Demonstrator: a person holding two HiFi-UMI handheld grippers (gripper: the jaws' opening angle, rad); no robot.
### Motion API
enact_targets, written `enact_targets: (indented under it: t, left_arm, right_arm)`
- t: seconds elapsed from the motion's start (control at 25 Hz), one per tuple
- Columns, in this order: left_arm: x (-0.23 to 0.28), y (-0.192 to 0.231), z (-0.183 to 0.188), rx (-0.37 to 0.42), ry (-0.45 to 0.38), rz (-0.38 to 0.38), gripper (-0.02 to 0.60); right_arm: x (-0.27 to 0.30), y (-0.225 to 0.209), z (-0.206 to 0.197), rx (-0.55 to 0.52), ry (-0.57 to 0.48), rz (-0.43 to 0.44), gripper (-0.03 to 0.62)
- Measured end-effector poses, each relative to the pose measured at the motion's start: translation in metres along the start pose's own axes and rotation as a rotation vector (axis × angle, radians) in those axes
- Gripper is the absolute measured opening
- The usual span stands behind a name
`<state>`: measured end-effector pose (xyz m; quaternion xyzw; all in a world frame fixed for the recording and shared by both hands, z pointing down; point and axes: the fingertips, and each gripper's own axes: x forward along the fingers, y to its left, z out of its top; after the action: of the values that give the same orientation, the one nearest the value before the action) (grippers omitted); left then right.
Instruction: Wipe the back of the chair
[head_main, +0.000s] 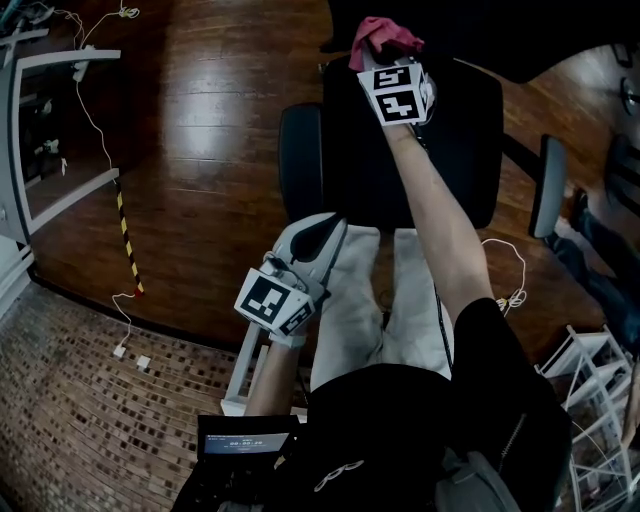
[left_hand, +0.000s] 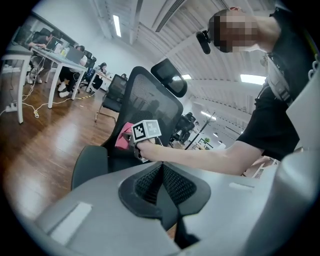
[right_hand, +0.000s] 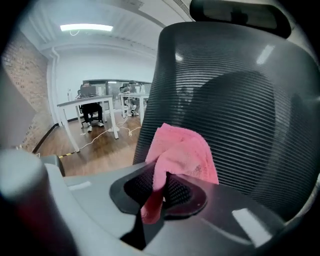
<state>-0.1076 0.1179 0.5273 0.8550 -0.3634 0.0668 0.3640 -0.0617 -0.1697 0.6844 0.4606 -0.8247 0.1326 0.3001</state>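
Observation:
A black office chair (head_main: 410, 140) stands in front of me, and its mesh back (right_hand: 240, 110) fills the right gripper view. My right gripper (right_hand: 162, 177) is shut on a pink cloth (right_hand: 180, 150), which lies against the lower left of the mesh. From the head view the right gripper (head_main: 375, 50) reaches over the seat, with the pink cloth (head_main: 385, 35) at its tip. My left gripper (head_main: 322, 225) hangs back by my lap, shut with nothing in it. The left gripper view shows that gripper (left_hand: 161, 167), the chair back (left_hand: 150, 105), the headrest (left_hand: 169, 77) and the pink cloth (left_hand: 123, 136).
The chair's armrests (head_main: 548, 185) stick out at both sides. Cables and a yellow-black strip (head_main: 125, 230) lie on the wooden floor at left. A white wire rack (head_main: 600, 390) stands at right. White desks (left_hand: 45, 55) with seated people are in the background.

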Motion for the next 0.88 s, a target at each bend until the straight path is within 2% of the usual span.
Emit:
enact_targets:
  t: [0.16,0.44,0.64,0.76,0.88]
  left_arm:
    - [-0.006,0.006,0.002,-0.004,-0.004,0.011,-0.006]
    - [-0.008,0.016,0.006,-0.004,-0.011,0.016,-0.006]
    - [-0.002,0.014,0.009,-0.008,-0.016,0.005,-0.006]
    - [-0.008,0.011,0.021,0.02,-0.031,-0.01,-0.006]
    - [-0.018,0.007,0.048,0.052,-0.044,-0.005,-0.006]
  right_arm:
    - [0.009,0.031,0.01,-0.078,-0.002,0.054,0.041]
    - [0.011,0.031,0.012,-0.076,0.0,0.06,0.041]
    - [-0.008,0.041,0.02,-0.07,-0.012,0.09,0.041]
    - [-0.028,0.066,0.045,-0.095,-0.037,0.139,0.041]
    - [-0.042,0.095,0.102,-0.152,-0.091,0.214,0.041]
